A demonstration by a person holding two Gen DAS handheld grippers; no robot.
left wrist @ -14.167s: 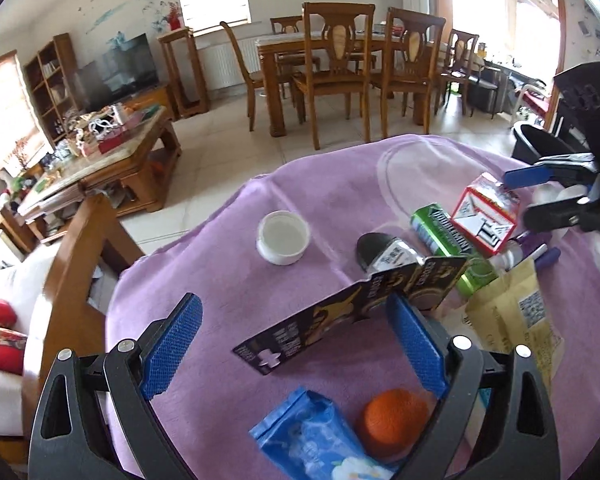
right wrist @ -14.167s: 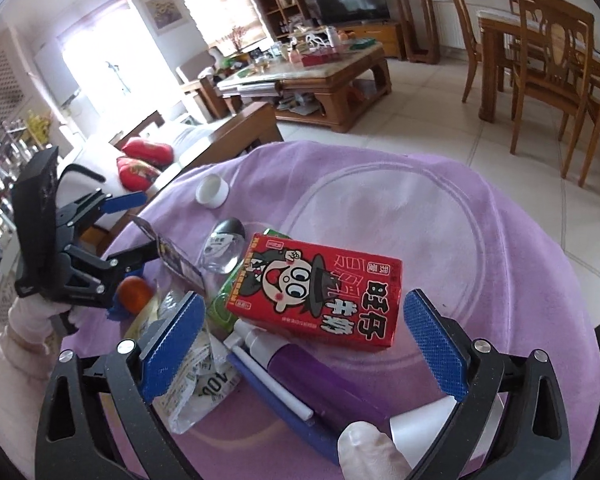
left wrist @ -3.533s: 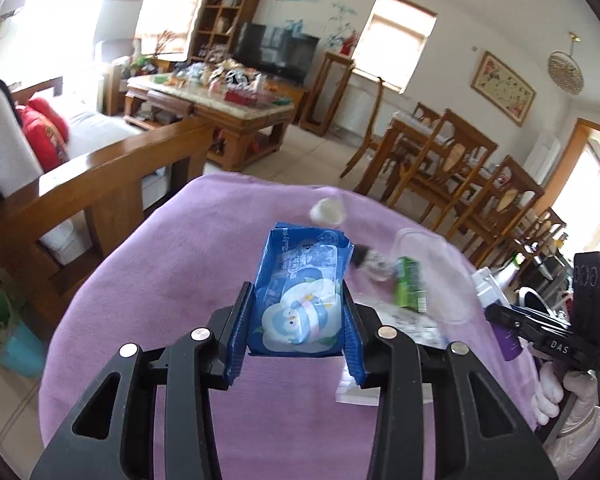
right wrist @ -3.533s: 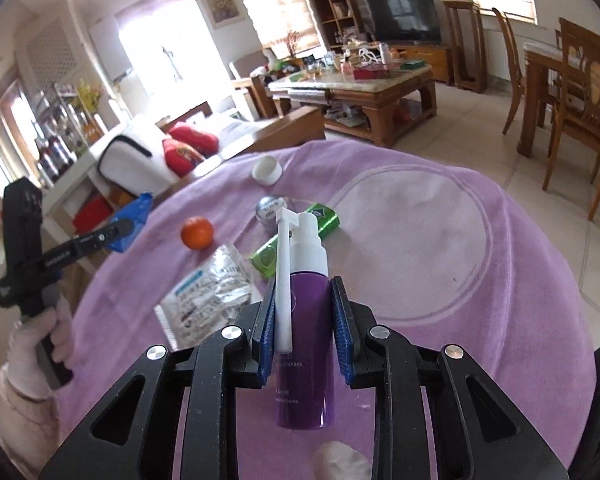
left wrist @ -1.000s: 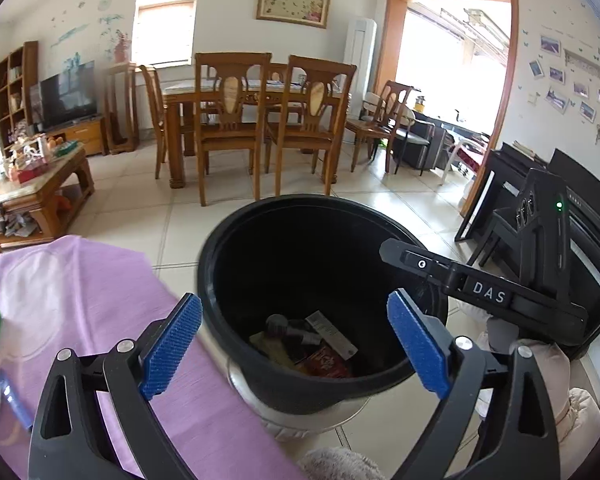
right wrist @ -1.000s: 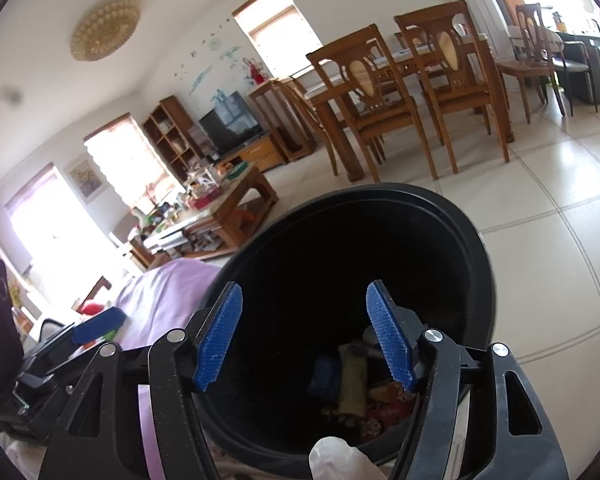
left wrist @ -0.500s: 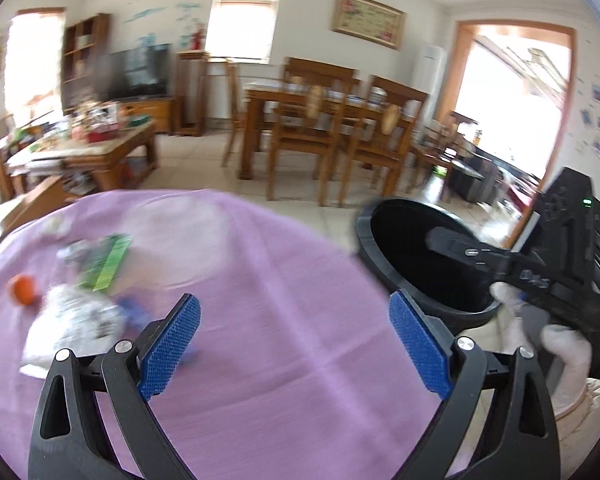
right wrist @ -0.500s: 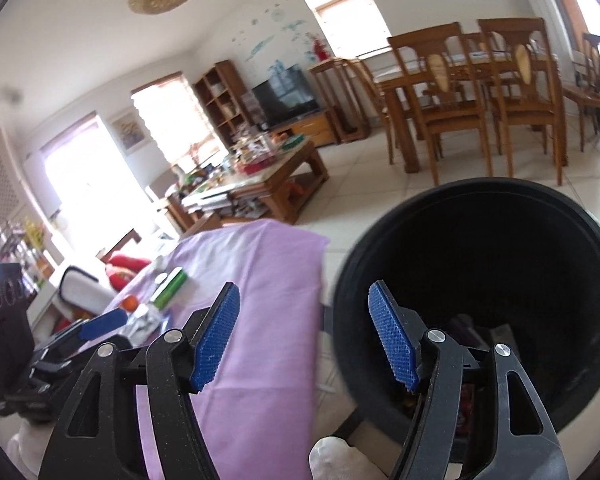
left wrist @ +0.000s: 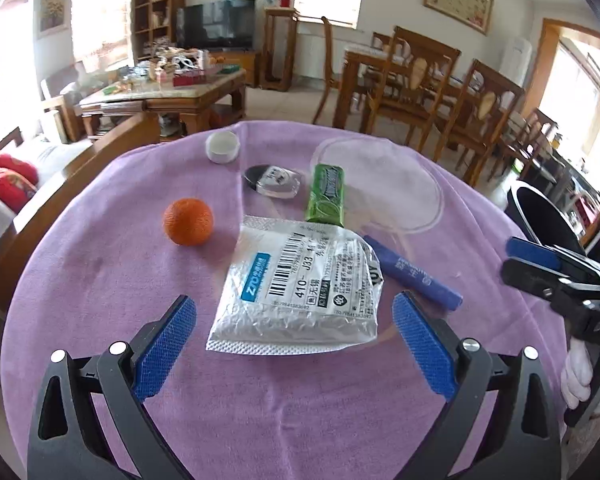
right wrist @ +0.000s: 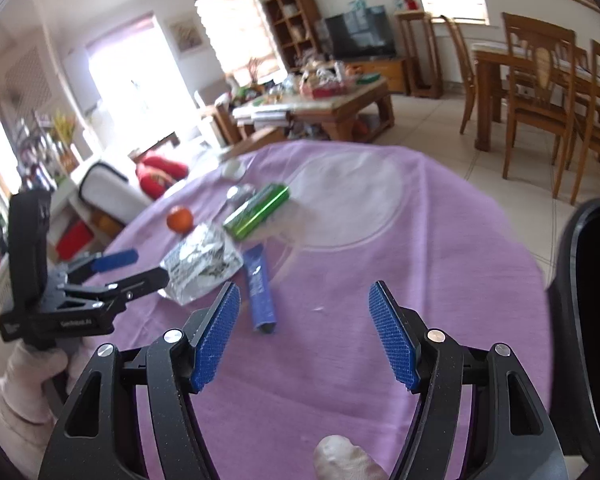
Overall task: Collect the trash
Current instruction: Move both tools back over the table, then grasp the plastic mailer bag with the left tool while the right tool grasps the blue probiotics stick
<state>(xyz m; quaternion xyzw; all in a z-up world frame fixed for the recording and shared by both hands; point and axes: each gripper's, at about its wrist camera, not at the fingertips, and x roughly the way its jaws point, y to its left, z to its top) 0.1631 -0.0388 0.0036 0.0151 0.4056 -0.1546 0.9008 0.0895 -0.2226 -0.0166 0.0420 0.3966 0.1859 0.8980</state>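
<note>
L gripper (left wrist: 294, 342): jaws wide, empty. Blue wipes pack it carried 3.5 s ago is gone. Now low centre of left view, pointed back at the table.
R gripper (right wrist: 304, 336): jaws wide, empty. Purple spray bottle gone too. Low centre of right view, over bare purple cloth (right wrist: 380, 264).
Change: both were over the black bin (right wrist: 584, 320) 1 s ago, w/ trash seen inside; both have swung back to the table since. Judge 2 more items binned, next pick starting.
Bin now: far right edge in both views, off the table rim.
Trash left, left view: silver mailer bag (left wrist: 300, 284) centre, lying between L pads, not touching them; blue tube (left wrist: 410, 270) just right of it; green gum pack (left wrist: 326, 194) above, touching bag's top edge; clear lid w/ dark disc (left wrist: 272, 180) upper centre; white cap (left wrist: 222, 147) at far rim.
Orange (left wrist: 188, 222): left of bag; trash or not, can't tell.
Next (guess): L on mailer bag, R nearest blue tube.
Progress: past halfway, approx; 5–6 pcs left.
</note>
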